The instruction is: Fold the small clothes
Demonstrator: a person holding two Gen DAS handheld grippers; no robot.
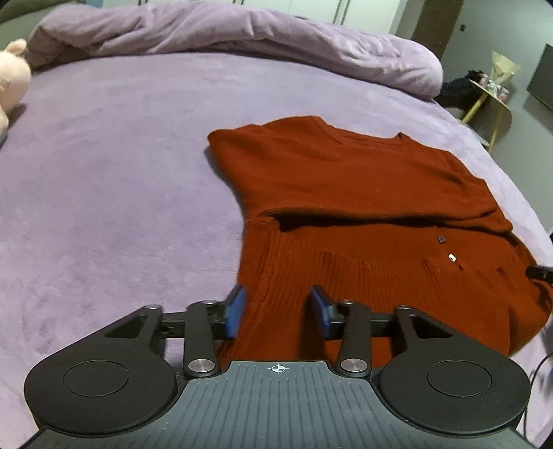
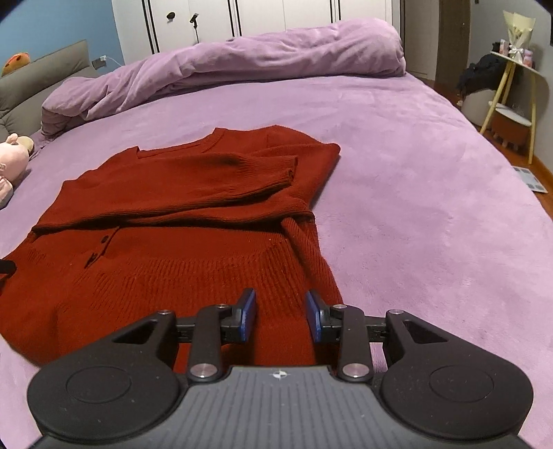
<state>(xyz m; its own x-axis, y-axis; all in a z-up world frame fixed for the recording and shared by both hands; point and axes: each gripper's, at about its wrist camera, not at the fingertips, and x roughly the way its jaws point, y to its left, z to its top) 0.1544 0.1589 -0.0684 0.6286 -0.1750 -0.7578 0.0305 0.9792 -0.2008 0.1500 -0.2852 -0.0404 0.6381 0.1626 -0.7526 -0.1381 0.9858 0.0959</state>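
With both sleeves laid across its chest, the red sweater (image 1: 363, 193) lies flat on the purple bed (image 1: 103, 172). The left gripper (image 1: 276, 312) and right gripper (image 2: 280, 314) (each part-open, gripping nothing) hover over the hem corners. Pinching only the top layer would likely drag the knit askew and spill the sleeves.

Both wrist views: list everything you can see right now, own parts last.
sweater: one, rust red, flat on the bed, sleeves folded across the chest
bed cover: one, purple, under the sweater
duvet: one, purple, bunched along the far side
plush toy: one, pink, far left edge of the bed
side table: one, pale legs, beyond the bed on the right
wardrobe: white doors, behind the bed
left gripper: open, over the hem's left corner
right gripper: open, over the hem's right corner
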